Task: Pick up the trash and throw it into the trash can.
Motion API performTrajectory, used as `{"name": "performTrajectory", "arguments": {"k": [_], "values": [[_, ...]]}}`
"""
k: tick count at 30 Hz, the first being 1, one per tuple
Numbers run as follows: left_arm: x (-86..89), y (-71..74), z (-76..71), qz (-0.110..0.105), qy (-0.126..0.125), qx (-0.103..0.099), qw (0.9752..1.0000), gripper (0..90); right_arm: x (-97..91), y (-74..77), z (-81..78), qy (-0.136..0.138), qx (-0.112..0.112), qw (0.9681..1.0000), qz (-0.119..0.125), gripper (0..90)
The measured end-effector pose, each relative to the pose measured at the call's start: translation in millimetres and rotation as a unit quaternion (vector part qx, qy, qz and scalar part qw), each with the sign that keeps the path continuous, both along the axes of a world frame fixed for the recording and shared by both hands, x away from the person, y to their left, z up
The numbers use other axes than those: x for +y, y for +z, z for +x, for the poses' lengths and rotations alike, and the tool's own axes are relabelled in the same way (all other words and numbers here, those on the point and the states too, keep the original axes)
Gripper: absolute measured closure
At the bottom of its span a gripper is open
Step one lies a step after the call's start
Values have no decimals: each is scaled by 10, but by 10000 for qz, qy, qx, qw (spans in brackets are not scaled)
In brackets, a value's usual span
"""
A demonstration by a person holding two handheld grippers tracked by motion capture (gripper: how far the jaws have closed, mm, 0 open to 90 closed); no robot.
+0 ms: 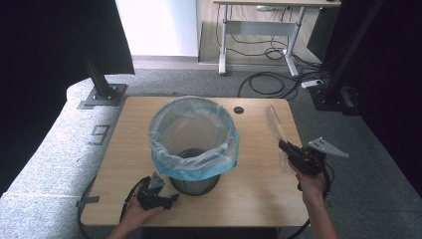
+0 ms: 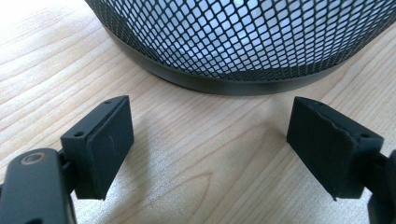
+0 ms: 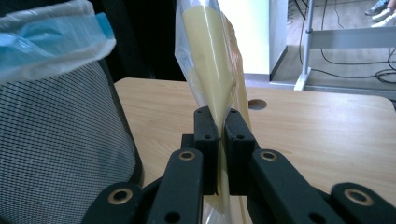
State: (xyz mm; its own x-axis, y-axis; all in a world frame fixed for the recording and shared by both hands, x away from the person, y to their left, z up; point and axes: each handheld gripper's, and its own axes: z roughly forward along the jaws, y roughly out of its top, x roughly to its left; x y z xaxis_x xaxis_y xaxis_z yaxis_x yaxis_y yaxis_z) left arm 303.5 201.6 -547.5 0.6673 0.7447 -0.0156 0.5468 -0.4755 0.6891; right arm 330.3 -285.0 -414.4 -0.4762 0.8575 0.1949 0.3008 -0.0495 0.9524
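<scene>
A black mesh bin (image 1: 194, 179) lined with a pale blue plastic bag (image 1: 191, 132) stands on the middle of the wooden table (image 1: 124, 144). My right gripper (image 1: 284, 145) is shut on a clear plastic packet with a yellow strip inside (image 1: 276, 124), lifted above the table's right side. In the right gripper view the packet (image 3: 208, 65) rises upright from between the closed jaws of my right gripper (image 3: 221, 130), with the bin (image 3: 60, 135) at the left. My left gripper (image 1: 171, 199) rests open at the front of the bin's foot; my left gripper (image 2: 210, 140) has bare table between its jaws.
A round cable hole (image 1: 239, 109) lies in the table's far edge. Black frame posts (image 1: 97, 74) stand behind on grey carpet. A white desk (image 1: 259, 30) and loose cables (image 1: 268, 82) lie on the floor beyond.
</scene>
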Motion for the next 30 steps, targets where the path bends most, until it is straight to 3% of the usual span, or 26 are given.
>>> {"name": "performTrajectory", "arguments": {"k": [30], "values": [[0,1,1,3,-7,4,10000,146,201,409,-104,330,-614,9972,257,858]]}}
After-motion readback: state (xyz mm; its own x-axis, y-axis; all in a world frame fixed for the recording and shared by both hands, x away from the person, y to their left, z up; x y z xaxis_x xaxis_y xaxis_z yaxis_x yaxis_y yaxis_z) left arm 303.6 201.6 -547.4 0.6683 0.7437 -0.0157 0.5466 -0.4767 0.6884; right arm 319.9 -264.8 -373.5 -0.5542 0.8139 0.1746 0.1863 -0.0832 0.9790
